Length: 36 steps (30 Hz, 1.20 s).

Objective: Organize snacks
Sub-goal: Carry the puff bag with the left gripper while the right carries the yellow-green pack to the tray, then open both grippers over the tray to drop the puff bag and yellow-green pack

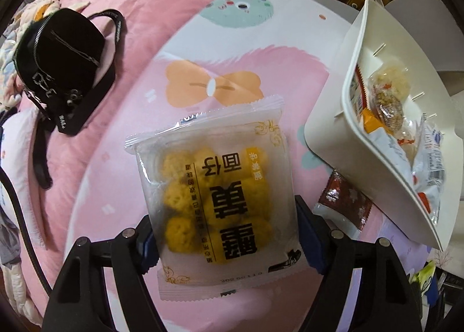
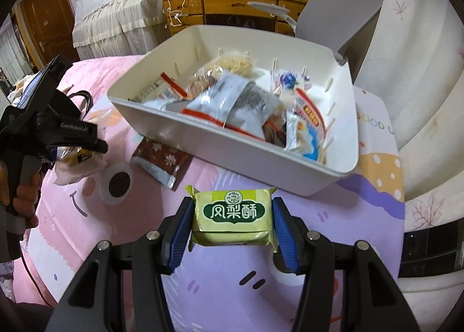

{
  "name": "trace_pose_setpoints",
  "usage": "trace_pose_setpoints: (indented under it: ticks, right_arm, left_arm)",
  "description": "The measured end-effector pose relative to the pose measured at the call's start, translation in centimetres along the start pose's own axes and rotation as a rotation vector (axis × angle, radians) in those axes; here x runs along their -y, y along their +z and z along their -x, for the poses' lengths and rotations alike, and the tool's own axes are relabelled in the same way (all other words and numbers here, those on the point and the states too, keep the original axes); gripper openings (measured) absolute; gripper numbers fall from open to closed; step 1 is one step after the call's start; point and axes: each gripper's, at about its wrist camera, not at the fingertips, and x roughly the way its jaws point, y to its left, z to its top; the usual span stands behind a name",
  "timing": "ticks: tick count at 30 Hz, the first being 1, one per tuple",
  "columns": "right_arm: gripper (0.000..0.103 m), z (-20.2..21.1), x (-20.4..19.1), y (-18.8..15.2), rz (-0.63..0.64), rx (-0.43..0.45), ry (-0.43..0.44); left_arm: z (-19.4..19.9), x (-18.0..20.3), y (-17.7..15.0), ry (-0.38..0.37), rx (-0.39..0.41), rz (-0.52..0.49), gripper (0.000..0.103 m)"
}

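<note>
Currently two packets in hand, both bound for the white bin, which rests on a cartoon-printed bed cover and is already part full of wrapped snacks.

Item 1: frosted packet, translucent, with yellow-brown round biscuits showing through and bold black lettering down one side. It is held by the left gripper, whose fingers stand fairly wide and press on its two long edges. It hangs above the cover, left of the bin.

Item 2: green pineapple cake, a small square block in a yellow-green wrapper with a dark green label. The right gripper has its fingers partly closed on the packet's two sides. It hangs just in front of the bin's near wall.

Item 3: brown packet, dark red-brown with a pale end, lying loose on the cover and touching the bin's near wall.

Handling note: clear each packet over the rim before letting go, and release low onto a bare patch. The frosted packet is held only by its edges and looks liable to slip, so carry it level.
</note>
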Motion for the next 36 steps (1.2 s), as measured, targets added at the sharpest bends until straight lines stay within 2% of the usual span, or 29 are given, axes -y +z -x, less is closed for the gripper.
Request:
trace_pose_setpoints:
  ticks: [8,12,18,23,30,31,34,36]
  right_arm:
    - [0.054,2.5,1.1,1.5,0.019,0.063,-0.029]
    - [0.054,3.4,1.9,3.0,0.023,0.097,-0.051]
    - [0.054,4.3,3.0,5.4,0.034,0.170,-0.089]
    - [0.054,4.1,3.6,7.0,0.075,0.204,-0.112]
    - [0.055,3.4,4.5,9.4,0.060,0.202,-0.113]
    - [0.056,3.2,4.6,9.7,0.059,0.195,-0.111]
    - [0.073,2.6,4.8,10.2,0.021,0.169,-0.144]
    - [0.074,2.7,5.1,10.3,-0.011,0.171,-0.127]
  left_arm:
    - [5.2,-0.4,0.4,-0.043,0.044,-0.010,0.077]
    - [7.6,1.1,1.1,-0.073,0.072,-0.059,0.077]
    - [10.3,4.5,2.8,-0.163,0.144,-0.124,0.078]
    - [11.8,7.9,4.5,-0.207,0.205,-0.182,0.078]
    - [11.8,12.5,6.4,-0.299,0.206,-0.300,0.083]
    - [11.8,13.0,6.4,-0.302,0.206,-0.320,0.084]
    - [12.2,13.8,6.3,-0.303,0.231,-0.340,0.092]
    - [12.3,13.8,6.2,-0.313,0.242,-0.344,0.092]
